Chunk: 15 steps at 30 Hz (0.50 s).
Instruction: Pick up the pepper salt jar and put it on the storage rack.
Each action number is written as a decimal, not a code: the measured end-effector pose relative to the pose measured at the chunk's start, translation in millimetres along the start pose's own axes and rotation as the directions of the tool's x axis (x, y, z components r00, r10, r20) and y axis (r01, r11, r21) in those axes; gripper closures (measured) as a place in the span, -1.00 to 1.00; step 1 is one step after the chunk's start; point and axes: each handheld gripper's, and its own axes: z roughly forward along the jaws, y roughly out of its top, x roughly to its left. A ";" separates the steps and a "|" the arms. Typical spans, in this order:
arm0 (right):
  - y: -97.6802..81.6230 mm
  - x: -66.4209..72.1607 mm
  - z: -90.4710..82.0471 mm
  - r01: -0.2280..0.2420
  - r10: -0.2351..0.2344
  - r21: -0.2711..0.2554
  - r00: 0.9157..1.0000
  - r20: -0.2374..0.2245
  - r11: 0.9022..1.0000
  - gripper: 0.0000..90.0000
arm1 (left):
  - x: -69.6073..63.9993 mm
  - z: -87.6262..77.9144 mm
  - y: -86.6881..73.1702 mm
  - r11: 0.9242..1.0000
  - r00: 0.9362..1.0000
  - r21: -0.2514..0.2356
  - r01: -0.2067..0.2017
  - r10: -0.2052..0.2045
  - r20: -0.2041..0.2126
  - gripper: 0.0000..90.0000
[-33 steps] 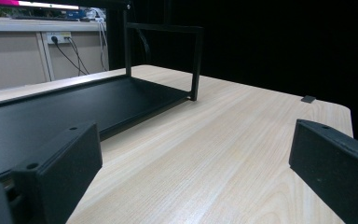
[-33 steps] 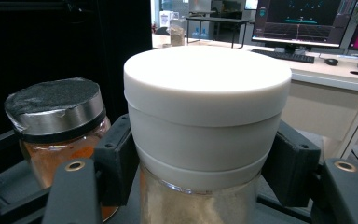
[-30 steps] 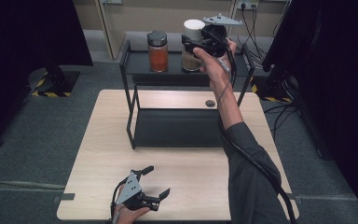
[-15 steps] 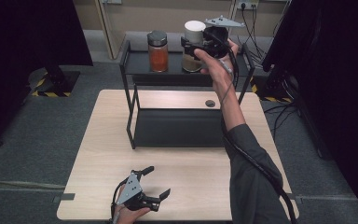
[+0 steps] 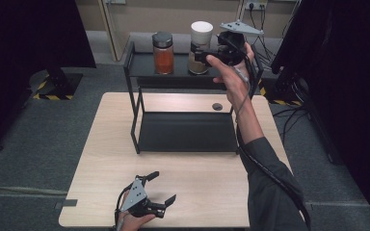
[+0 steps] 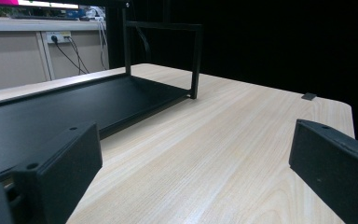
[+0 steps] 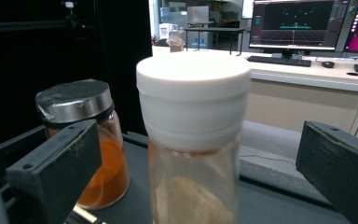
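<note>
The right claw (image 5: 203, 54) has just opened its jaws off the white-lidded jar (image 5: 201, 47), which now stands free on the rack's top shelf (image 5: 173, 77) near its right end, pads clear.

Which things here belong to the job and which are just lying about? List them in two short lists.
In the job:
- white-lidded jar, on the rack's top shelf
- right gripper, jaws just opened, either side of that jar
- black rack

Lying about:
- orange-filled jar, beside it
- left gripper, open, idle
- table
</note>
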 end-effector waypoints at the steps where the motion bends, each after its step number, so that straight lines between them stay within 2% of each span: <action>1: -1.7 -1.1 -2.7 -0.004 0.004 -0.001 1.000 -0.001 1.000 -0.99 | 0.0 0.0 -0.1 1.000 1.000 0.000 0.000 0.000 0.000 -0.96; 8: -15.5 -9.2 -21.4 -0.011 0.010 -0.017 0.999 -0.037 1.000 -0.99 | 0.1 0.1 -0.2 1.000 1.000 0.002 0.002 -0.002 -0.004 -0.96; 15: -25.2 -9.9 -35.5 -0.002 -0.001 -0.032 0.997 -0.072 0.999 -0.99 | 0.2 0.1 0.0 1.000 1.000 0.006 -0.001 0.001 -0.005 -0.96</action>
